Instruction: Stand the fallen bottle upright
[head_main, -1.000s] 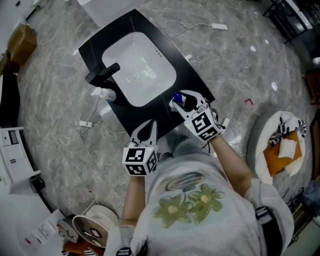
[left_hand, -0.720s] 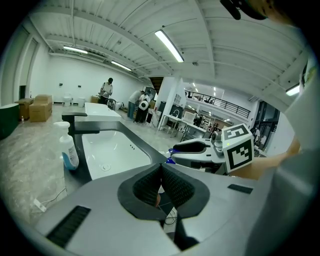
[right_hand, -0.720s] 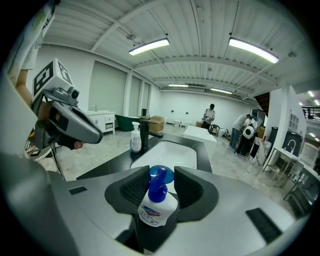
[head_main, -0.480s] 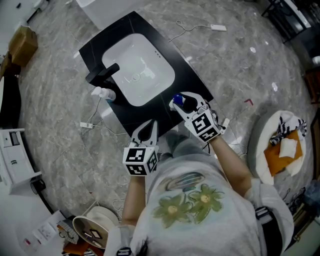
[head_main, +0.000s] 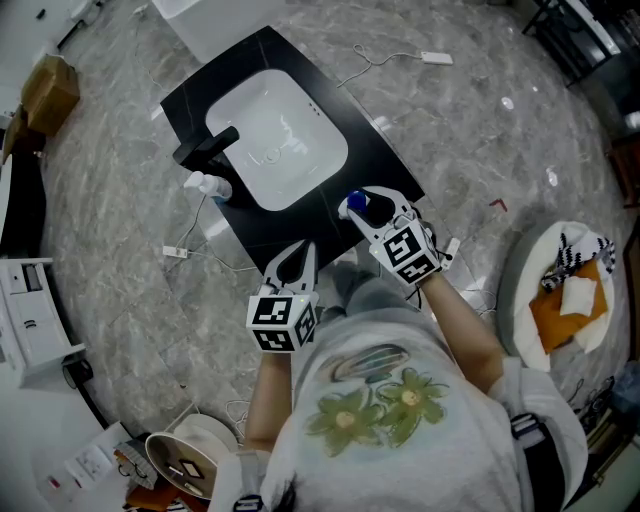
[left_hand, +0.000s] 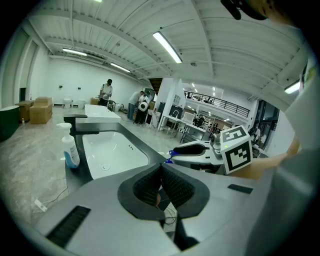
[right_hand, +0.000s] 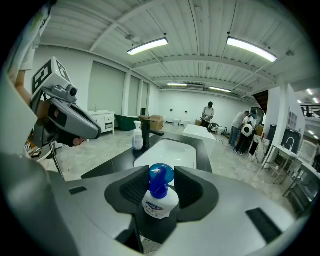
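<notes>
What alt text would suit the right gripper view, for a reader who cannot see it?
A white bottle with a blue pump top stands upright, gripped between the right gripper's jaws. Behind it is a black counter with a white sink, a black tap and a second pump bottle.

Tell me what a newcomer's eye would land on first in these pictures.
First, the blue-capped pump bottle, clamped between the jaws of the right gripper by the near edge of the black counter. Next, the white sink basin sunk in that counter, with a black faucet and a second pump bottle on its left in the head view. The left gripper hangs shut and empty nearby.
</notes>
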